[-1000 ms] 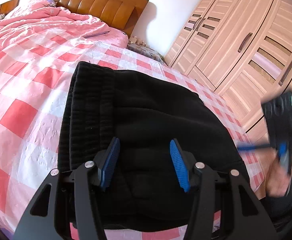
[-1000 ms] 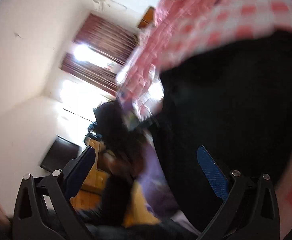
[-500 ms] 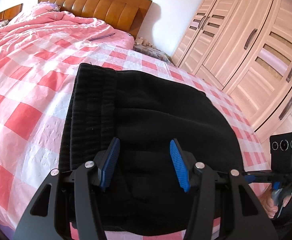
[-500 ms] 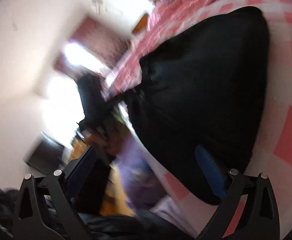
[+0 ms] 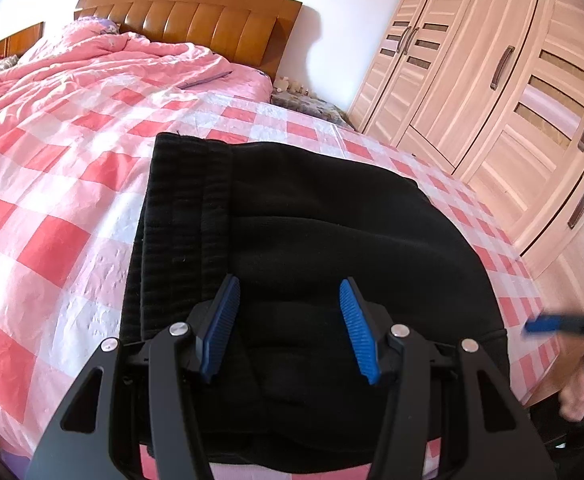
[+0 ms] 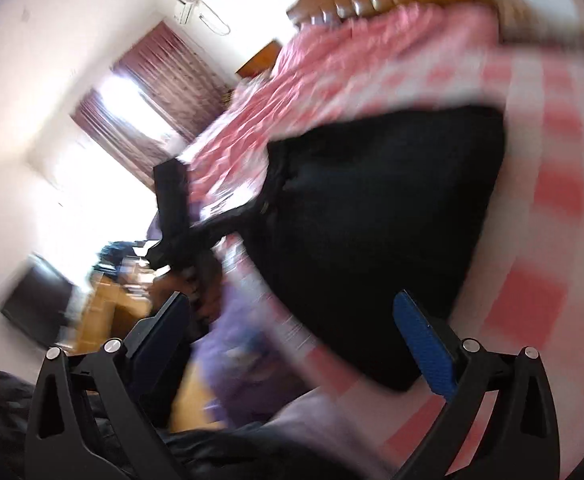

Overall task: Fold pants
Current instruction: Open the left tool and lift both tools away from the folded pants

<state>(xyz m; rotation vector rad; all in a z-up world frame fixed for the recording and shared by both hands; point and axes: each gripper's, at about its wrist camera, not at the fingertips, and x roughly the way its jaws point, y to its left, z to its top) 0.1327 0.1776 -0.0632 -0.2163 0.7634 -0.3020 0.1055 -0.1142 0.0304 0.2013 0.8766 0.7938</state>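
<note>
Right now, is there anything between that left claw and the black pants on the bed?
Nothing visible. The left gripper hangs open just above the folded black pants, which lie on the pink checked bedspread. Only dark fabric shows between the blue pads; whether they touch it can't be told.

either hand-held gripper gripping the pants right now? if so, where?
Nothing held. Left hand-held gripper is open above the folded black pants; right hand-held gripper is open, off the bed's edge.
</note>
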